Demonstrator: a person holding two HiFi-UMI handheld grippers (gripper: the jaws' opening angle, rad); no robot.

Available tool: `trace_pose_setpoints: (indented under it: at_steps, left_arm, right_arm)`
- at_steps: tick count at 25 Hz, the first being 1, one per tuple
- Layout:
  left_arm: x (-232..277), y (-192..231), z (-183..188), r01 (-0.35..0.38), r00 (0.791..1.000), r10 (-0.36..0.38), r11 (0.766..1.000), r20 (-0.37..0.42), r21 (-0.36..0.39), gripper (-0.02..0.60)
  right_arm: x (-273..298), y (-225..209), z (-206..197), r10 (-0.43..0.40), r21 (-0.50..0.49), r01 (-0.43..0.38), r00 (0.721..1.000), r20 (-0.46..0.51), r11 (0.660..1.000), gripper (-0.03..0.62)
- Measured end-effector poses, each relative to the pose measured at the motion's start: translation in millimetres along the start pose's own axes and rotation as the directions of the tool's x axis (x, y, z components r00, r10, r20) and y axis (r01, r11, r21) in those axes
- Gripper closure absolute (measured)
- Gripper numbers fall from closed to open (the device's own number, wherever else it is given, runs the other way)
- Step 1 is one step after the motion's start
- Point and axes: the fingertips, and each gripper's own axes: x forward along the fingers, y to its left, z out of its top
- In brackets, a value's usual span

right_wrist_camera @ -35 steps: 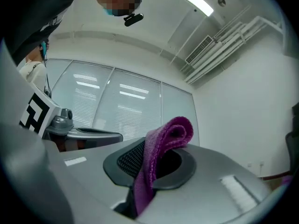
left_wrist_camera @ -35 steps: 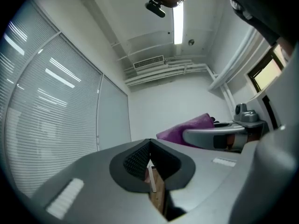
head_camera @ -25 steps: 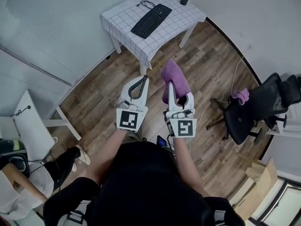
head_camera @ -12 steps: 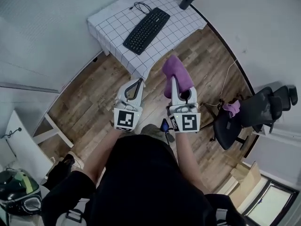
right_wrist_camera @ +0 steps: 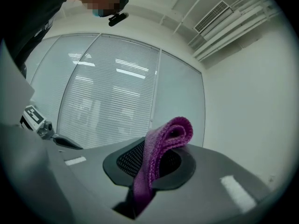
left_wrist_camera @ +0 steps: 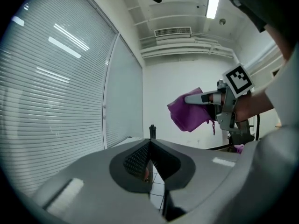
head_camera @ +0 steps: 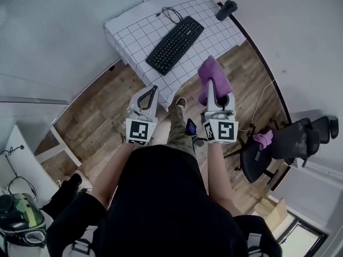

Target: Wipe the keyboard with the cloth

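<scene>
A black keyboard [head_camera: 175, 45] lies slantwise on a small table with a white grid-pattern cover [head_camera: 134, 35]. My right gripper [head_camera: 213, 90] is shut on a purple cloth [head_camera: 213, 75], held level over the wooden floor just short of the table's near corner. The cloth [right_wrist_camera: 161, 148] folds up out of the closed jaws in the right gripper view. My left gripper [head_camera: 154, 89] hangs beside it, shut and with nothing in it, its tips near the table's edge. In the left gripper view the jaws [left_wrist_camera: 149, 143] meet, and the cloth [left_wrist_camera: 189, 113] shows to the right.
A dark bottle [head_camera: 229, 8] stands at the table's far corner and the keyboard's cable [head_camera: 172, 14] coils behind it. A black office chair [head_camera: 278, 149] with another purple cloth [head_camera: 262, 138] stands to the right. A white table [head_camera: 27, 154] and a helmet [head_camera: 19, 218] sit at the left.
Both grippers have moved forward toward the table, which now lies closer beneath them. The purple cloth has stayed in the right gripper and the left has stayed shut.
</scene>
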Motion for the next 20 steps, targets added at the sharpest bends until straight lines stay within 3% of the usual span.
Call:
trace_pose_setpoints:
  at_steps: [5, 9, 14, 16, 20]
  left_arm:
    - [27.3, 17.9, -10.7, -0.067, 0.997, 0.067, 0.998, -0.037, -0.01, 0.581]
    - [64.1, 43.8, -22.4, -0.158, 0.983, 0.157, 0.987, -0.095, -0.004, 0.581]
    - [99.7, 74.5, -36.3, -0.289, 0.942, 0.283, 0.957, -0.179, -0.006, 0.575]
    - [109.9, 85.1, -49.7, -0.339, 0.919, 0.328, 0.941, -0.219, -0.011, 0.49]
    - [126.9, 90.2, -78.4, -0.423, 0.87, 0.399, 0.906, -0.29, -0.021, 0.461]
  right_arm:
    - [62.9, -27.0, -16.6, 0.074, 0.0, -0.074, 0.997, 0.01, 0.997, 0.528]
    - [124.4, -58.7, -38.3, 0.127, 0.006, -0.127, 0.992, -0.009, 0.992, 0.528]
    - [200.2, -97.8, -67.7, 0.235, 0.005, -0.235, 0.97, -0.056, 0.972, 0.528]
    - [227.0, -110.1, -76.8, 0.285, -0.011, -0.286, 0.957, -0.06, 0.958, 0.528]
    - [274.7, -139.5, -100.4, 0.358, -0.039, -0.363, 0.929, -0.094, 0.931, 0.528]
